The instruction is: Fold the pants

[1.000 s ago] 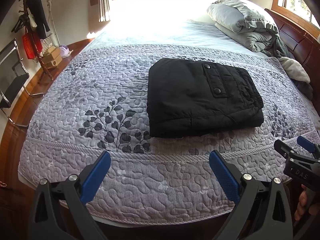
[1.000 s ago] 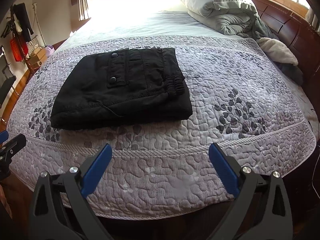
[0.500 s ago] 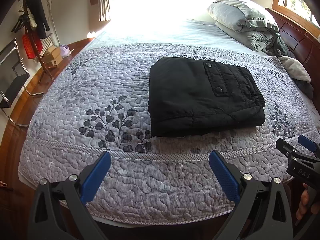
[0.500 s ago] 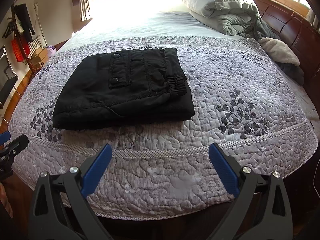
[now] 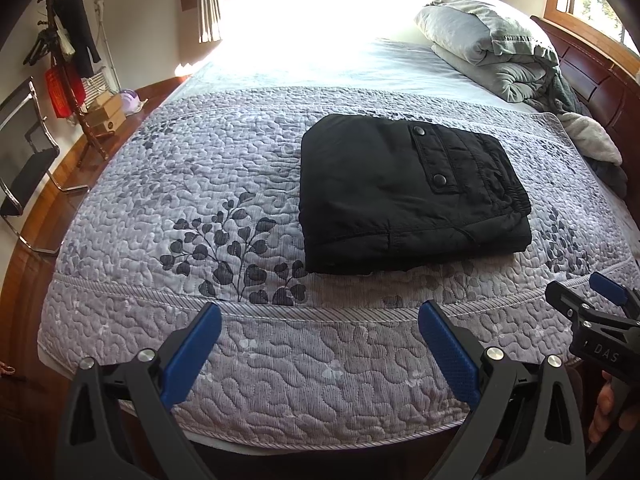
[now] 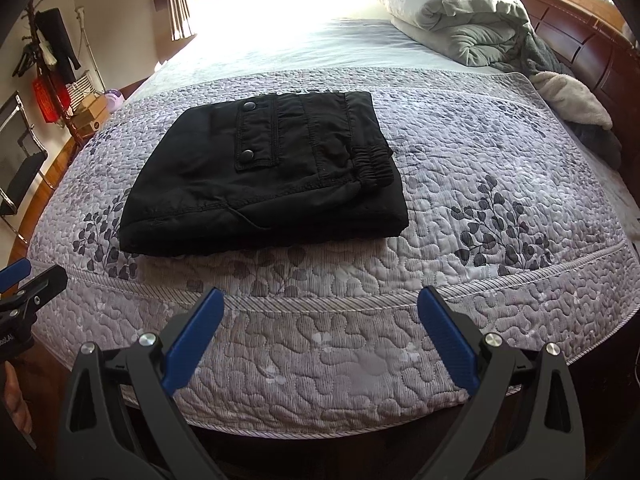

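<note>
The black pants (image 5: 408,196) lie folded into a compact rectangle on the grey quilted bedspread (image 5: 200,184), pocket snaps facing up. They also show in the right wrist view (image 6: 264,176). My left gripper (image 5: 320,344) is open and empty, held over the near edge of the bed, short of the pants. My right gripper (image 6: 320,332) is open and empty too, also at the near edge. The right gripper shows at the right side of the left wrist view (image 5: 592,304); the left gripper shows at the left edge of the right wrist view (image 6: 28,280).
A pile of grey bedding (image 5: 492,48) lies at the far right by the wooden headboard (image 5: 600,80). A coat rack (image 5: 68,56), boxes and a chair (image 5: 24,160) stand left of the bed on the wooden floor.
Both grippers have drifted back slightly from the bed; the pants sit a little farther in view. Nothing was grasped or released.
</note>
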Demonstrator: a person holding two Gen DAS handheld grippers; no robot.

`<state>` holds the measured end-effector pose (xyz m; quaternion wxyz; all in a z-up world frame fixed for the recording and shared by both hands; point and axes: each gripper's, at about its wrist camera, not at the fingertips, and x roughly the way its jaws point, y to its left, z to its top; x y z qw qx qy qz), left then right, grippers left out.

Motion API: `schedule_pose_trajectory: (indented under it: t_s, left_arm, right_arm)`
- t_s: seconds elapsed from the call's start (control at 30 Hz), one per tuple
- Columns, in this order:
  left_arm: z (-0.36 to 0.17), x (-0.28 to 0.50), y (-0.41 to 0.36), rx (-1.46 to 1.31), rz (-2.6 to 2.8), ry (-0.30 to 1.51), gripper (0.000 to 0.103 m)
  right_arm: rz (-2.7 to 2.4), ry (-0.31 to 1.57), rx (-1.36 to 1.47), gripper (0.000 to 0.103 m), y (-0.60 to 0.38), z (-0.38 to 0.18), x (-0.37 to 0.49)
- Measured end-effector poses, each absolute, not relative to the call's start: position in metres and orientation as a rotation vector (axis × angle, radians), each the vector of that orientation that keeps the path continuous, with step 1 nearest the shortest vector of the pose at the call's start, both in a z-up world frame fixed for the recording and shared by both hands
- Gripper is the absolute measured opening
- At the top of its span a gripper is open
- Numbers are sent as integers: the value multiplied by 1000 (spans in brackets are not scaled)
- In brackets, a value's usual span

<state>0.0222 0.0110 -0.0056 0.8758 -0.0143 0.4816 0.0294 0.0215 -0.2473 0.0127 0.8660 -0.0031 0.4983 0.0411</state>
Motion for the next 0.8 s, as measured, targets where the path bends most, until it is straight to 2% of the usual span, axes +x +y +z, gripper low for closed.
schedule_pose_trajectory:
  t_s: [0.8]
  left_arm:
    - [-5,24,6,-30,45,1009,99]
  right_arm:
    - [71,1044,-20,97,-250,13,24]
